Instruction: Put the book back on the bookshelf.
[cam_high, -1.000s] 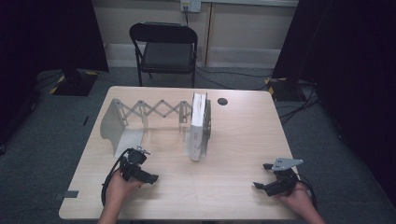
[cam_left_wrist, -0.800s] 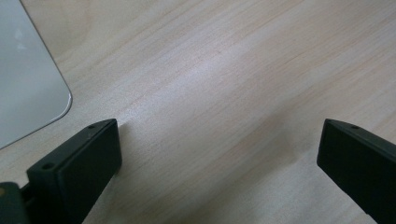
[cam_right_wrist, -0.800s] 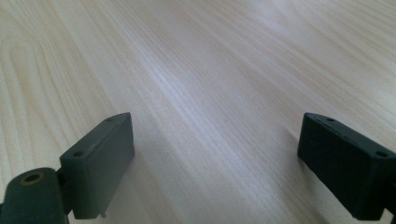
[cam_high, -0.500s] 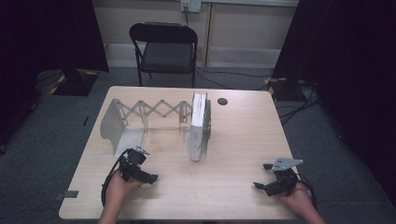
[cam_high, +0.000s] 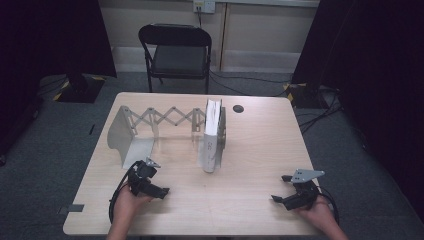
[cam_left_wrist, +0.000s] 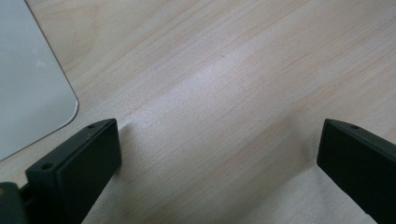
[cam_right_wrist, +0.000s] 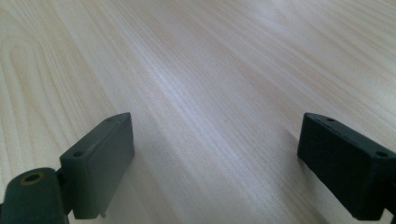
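Work appears not yet begun, judging by the layout. In the high view the left claw (cam_high: 161, 190) rests low on the bench (cam_high: 260, 145) at the lower left of the frame, and the right claw (cam_high: 278, 198) rests at the lower right; the two are well apart. Both claws stand wide open and hold nothing: each gripper view shows bare wood grain between its two black jaws. The extendable metal bookend rack (cam_high: 150, 125) sits in the upper left part of the bench, its scissor lattice stretched out between a left end plate and a right end plate. A single white book (cam_high: 212, 136) stands upright against the right end plate, near the centre of the frame. The corner of the left end plate's base (cam_left_wrist: 32, 79) lies just beside the left claw, at the upper left of the left gripper view, not touched. Neither the rack nor the book is gripped, so all handling remains outstanding.
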